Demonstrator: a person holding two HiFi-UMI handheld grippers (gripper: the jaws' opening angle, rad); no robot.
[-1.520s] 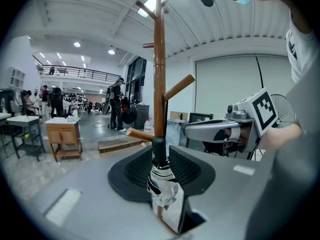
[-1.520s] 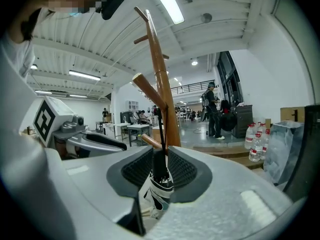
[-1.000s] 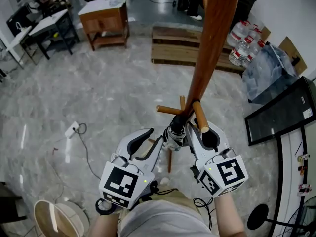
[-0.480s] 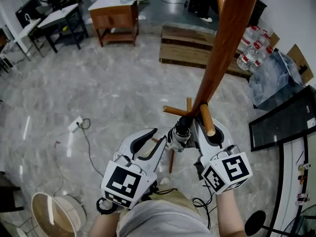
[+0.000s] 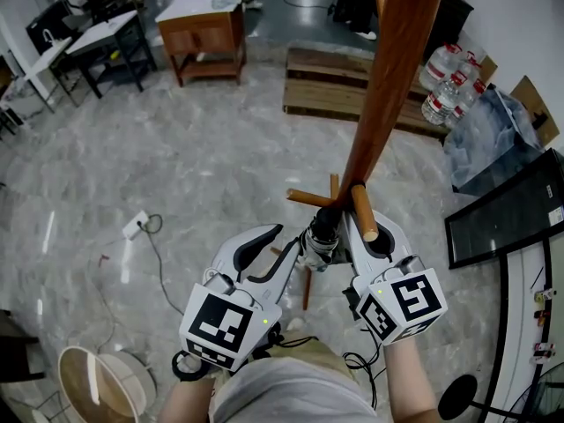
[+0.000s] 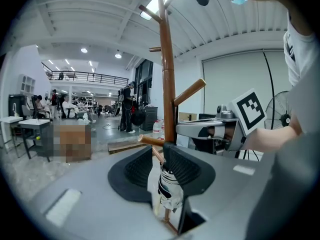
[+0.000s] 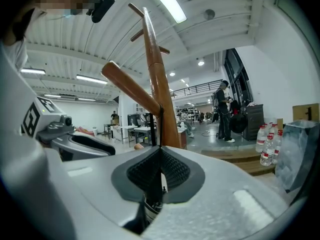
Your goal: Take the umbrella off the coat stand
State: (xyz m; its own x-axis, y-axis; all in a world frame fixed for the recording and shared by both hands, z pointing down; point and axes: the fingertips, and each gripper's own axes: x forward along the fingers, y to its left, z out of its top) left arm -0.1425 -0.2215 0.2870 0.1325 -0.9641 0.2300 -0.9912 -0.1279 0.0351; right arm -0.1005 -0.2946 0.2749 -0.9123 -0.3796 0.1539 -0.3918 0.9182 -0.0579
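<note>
Right gripper view: right tongs (image 7: pixel 160 151) pinch strap (image 7: pixel 160 126); left tongs (image 6: pixel 159 153) half-open round umbrella (image 6: pixel 168 189).

Grey marble floor (image 5: pixel 176 166), wooden desk (image 5: pixel 203 38)

We are seeing the coat stand's pole (image 5: pixel 379 104) rising right ahead. One peg (image 5: pixel 363 211) is jutting out over the right gripper (image 7: pixel 160 159) and another peg (image 5: pixel 308 197) is pointing left, boxing in the umbrella (image 5: pixel 319 236). The left gripper (image 6: pixel 161 164) is crowding its near side. Leftward, the floor (image 5: pixel 203 166) is lying open, with only a cable (image 5: pixel 154 258) trailing across it.
</note>
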